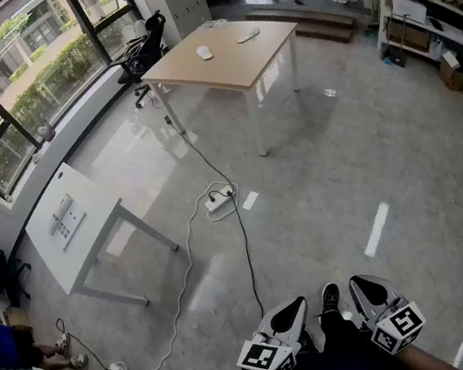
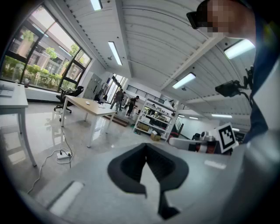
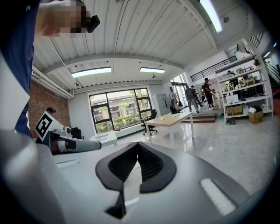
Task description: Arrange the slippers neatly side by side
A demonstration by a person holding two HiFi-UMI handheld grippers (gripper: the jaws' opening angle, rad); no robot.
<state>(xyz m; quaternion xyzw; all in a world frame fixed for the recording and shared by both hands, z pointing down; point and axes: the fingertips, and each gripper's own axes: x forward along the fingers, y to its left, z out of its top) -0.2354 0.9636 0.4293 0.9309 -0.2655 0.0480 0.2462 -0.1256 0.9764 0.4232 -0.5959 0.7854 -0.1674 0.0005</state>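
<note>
Pale shapes on the wooden surface (image 1: 228, 65), upper centre of the head view: first shape (image 1: 204, 52) and second shape (image 1: 248, 35), lying apart. Probably the slippers, but too small to confirm.

Left gripper (image 2: 146, 145) and right gripper (image 3: 138, 143) are held low at bottom centre, well apart from that surface. Both sets of jaws are clenched tip to tip, with nothing between.

Judgement: no grasp begun. Next move calls for crossing the floor (image 1: 327, 172), then releasing the jaws.
</note>
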